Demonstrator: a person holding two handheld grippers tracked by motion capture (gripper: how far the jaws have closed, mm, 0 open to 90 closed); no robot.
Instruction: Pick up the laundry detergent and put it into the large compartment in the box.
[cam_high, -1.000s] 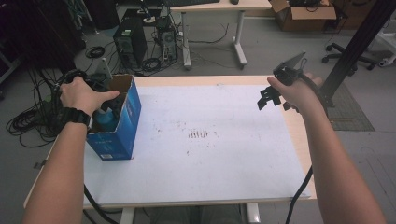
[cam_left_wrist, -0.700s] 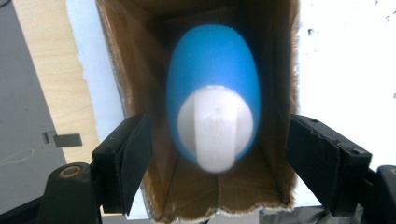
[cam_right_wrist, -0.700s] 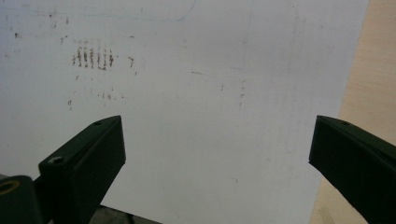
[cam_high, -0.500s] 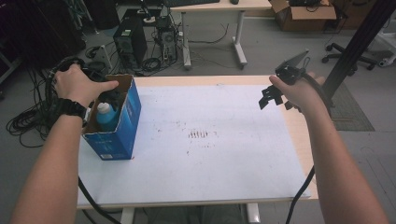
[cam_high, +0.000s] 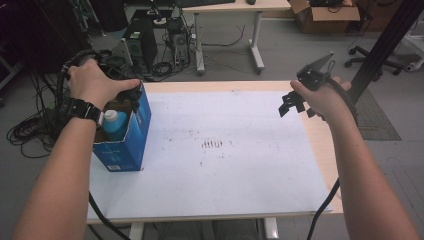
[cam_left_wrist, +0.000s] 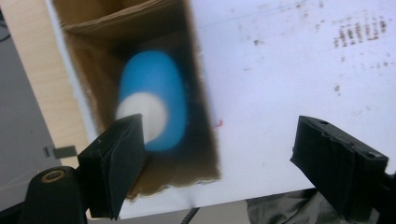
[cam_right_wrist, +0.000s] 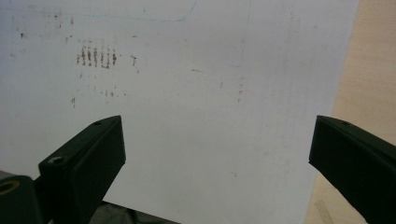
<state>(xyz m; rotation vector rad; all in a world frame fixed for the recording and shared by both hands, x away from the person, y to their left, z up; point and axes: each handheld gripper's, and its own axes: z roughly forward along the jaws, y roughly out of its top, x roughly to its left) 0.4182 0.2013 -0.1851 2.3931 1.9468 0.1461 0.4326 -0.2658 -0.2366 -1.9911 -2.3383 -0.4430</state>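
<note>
Two forearms come in from the near edge of the table (cam_high: 225, 210), one on each side. On the left stands a blue box (cam_high: 125, 137) with its top open, and a blue bottle (cam_left_wrist: 154, 100) with a white cap sits upright inside it. The left gripper (cam_left_wrist: 217, 158) hangs just above the box, jaws spread with nothing between them (they have just been opening). Farther right, the right gripper (cam_right_wrist: 217, 158) hovers over the white sheet (cam_right_wrist: 196, 116), jaws wide and empty.
</note>
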